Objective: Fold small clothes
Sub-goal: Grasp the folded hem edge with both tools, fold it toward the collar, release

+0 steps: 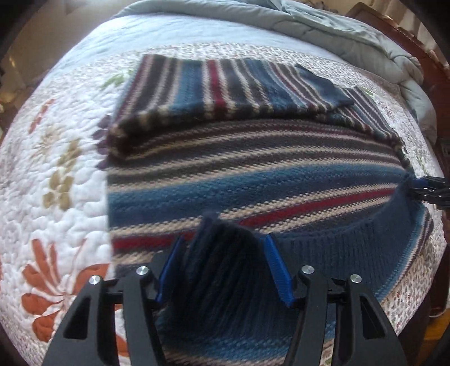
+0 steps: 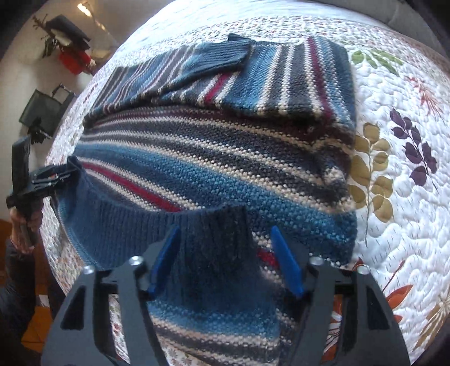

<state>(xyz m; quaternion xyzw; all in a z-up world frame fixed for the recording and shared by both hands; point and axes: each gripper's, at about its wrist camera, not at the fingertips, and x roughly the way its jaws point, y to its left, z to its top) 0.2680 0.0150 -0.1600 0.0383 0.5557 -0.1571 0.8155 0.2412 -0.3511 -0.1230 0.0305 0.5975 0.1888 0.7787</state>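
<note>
A striped knit sweater [image 1: 253, 169] in blue, navy, cream and red lies on a quilted bed, its far side and a sleeve [image 1: 317, 84] folded over. My left gripper [image 1: 223, 247] stands wide around a raised fold of the navy ribbed hem; the pads do not visibly press it. In the right wrist view the sweater [image 2: 213, 157] fills the middle and my right gripper [image 2: 225, 239] likewise straddles a raised hem fold with gaps at both pads. Each gripper shows at the other view's edge, the right one [image 1: 430, 191] and the left one [image 2: 53, 177], at the hem's ends.
The floral quilt [image 1: 56, 174] covers the bed and also shows in the right wrist view [image 2: 393, 197]. A grey-blue duvet [image 1: 323, 25] is bunched at the far side by a wooden bed frame [image 1: 433, 67]. Wooden floor [image 2: 36, 323] lies beyond the bed edge.
</note>
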